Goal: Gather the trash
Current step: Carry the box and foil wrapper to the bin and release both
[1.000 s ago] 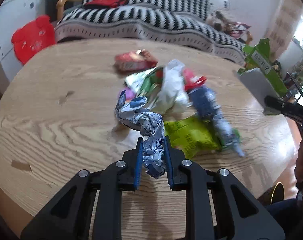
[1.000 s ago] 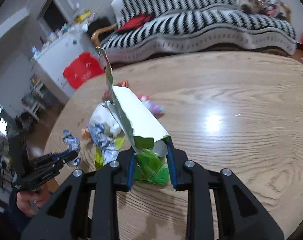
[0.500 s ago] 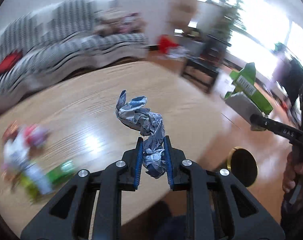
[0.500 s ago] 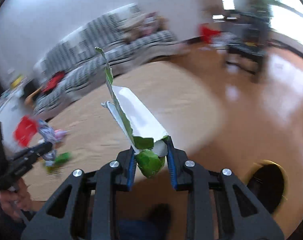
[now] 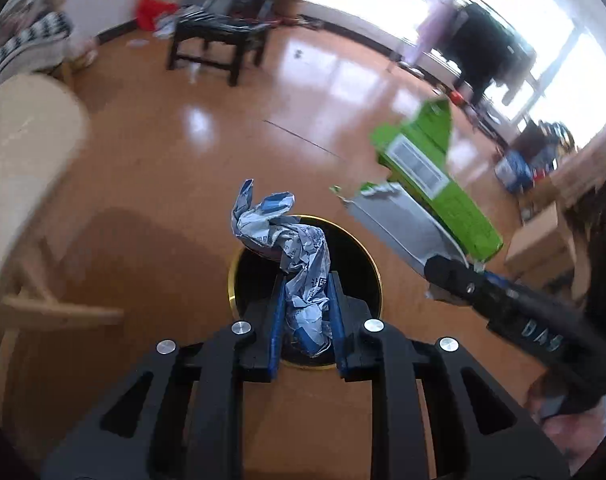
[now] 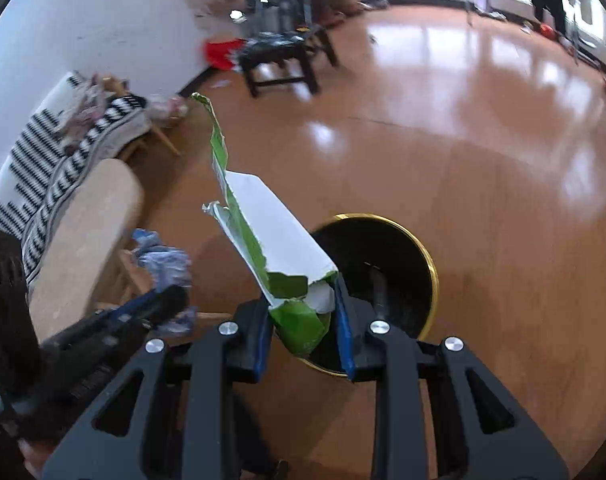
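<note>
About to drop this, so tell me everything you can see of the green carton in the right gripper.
The green carton is a torn, flattened box: green printed outside with a barcode label, white-grey inside, ragged edges. It looks like thin card. The right gripper clamps its crumpled lower end; the rest slants up and left, above the floor. Its held end hangs over the bin, a black one with a gold rim.

The bin point(image 5: 373, 268) interior is dark; its near rim hides behind the jaws.

2 grippers: left gripper point(image 5: 305, 312), right gripper point(image 6: 303, 320). 2 trash pieces, one per gripper: crumpled wrapper point(image 5: 299, 264), green carton point(image 6: 263, 240). 1 bin point(image 5: 239, 276) below both. Possibly 1 stool point(image 5: 219, 40) beyond, blurred.
</note>
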Demonstrator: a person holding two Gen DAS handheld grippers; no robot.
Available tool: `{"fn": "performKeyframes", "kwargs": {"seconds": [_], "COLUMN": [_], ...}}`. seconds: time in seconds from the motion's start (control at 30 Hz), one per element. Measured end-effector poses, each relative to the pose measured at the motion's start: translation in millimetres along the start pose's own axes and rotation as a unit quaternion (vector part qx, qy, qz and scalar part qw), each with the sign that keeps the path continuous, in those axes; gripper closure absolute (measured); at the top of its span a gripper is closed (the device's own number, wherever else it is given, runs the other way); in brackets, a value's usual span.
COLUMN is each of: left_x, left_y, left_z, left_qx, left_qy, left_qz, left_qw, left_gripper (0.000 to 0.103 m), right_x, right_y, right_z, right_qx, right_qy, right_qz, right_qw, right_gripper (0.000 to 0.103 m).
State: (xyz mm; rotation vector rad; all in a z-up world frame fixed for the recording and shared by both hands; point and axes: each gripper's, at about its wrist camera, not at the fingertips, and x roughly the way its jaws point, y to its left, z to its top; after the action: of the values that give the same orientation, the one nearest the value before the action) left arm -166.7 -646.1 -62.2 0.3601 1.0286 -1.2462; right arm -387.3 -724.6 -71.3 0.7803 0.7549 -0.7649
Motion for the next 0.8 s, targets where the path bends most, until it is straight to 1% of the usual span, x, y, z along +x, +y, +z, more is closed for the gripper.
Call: {"fn": "performKeyframes", "kwargs": {"seconds": [0.03,0.07,0.1,0.13,0.2,0.23,0.3,0.37,0.4,0.7,0.73,0.77,0.8], "left_x": [12.1,24.1,32.8,39.2,46.1,50.3,54.6,57.8,53.9,63.7,65.2,66.8,68.2], "left_y": [-4.5,-4.5,-1.8,2.7,6.7,10.7,13.0,12.6,13.4,0.1,-1.8,-2.8,-2.7], "left_z": [-5.5,-8.6,-9.0,-8.7,-6.1,-5.0,-3.8,-2.5,-7.8,-10.2,-11.8,-12.8,-12.7], "left_qx": [0.022,0.029,0.020,0.010,0.018,0.011,0.001,0.007,0.007,0.019,0.023,0.027,0.029], "left_qy": [0.000,0.013,0.025,0.029,0.030,0.034,0.037,0.036,0.036,0.051,0.055,0.060,0.064], "left_qz": [0.007,0.009,0.003,-0.007,0.006,0.004,-0.002,-0.006,-0.009,-0.050,-0.051,-0.048,-0.044], "left_qw": [0.9997,0.9995,0.9995,0.9995,0.9994,0.9994,0.9993,0.9993,0.9993,0.9972,0.9970,0.9967,0.9966], "left_gripper": [0.083,0.083,0.083,0.083,0.083,0.083,0.083,0.083,0.083,0.082,0.079,0.065,0.047], "right_x": [7.5,13.3,16.2,19.9,22.8,25.0,29.6,29.2,28.7,26.2,27.3,28.4,29.9], "right_y": [-7.5,-13.3,-15.3,-19.4,-20.8,-23.3,-23.6,-18.5,-18.9,-12.8,-11.8,-11.5,-11.3], "right_z": [-1.0,-1.3,-1.9,-3.3,-5.6,-7.2,-7.7,-5.9,-4.8,3.5,4.0,4.1,4.1], "right_qx": [0.005,0.010,0.012,0.015,0.022,0.026,0.024,0.023,0.023,0.022,0.020,0.021,0.025], "right_qy": [0.007,0.013,0.015,0.017,0.018,0.019,0.023,0.024,0.023,0.017,0.018,0.021,0.024], "right_qz": [-0.004,-0.006,-0.007,-0.011,-0.014,-0.015,-0.017,-0.018,-0.018,-0.026,-0.026,-0.025,-0.024], "right_qw": [1.000,1.000,1.000,1.000,0.999,0.999,0.999,0.999,0.999,0.999,0.999,0.999,0.999], "right_gripper": [0.075,0.075,0.075,0.075,0.075,0.075,0.075,0.075,0.075,0.075,0.073,0.068,0.053]}}
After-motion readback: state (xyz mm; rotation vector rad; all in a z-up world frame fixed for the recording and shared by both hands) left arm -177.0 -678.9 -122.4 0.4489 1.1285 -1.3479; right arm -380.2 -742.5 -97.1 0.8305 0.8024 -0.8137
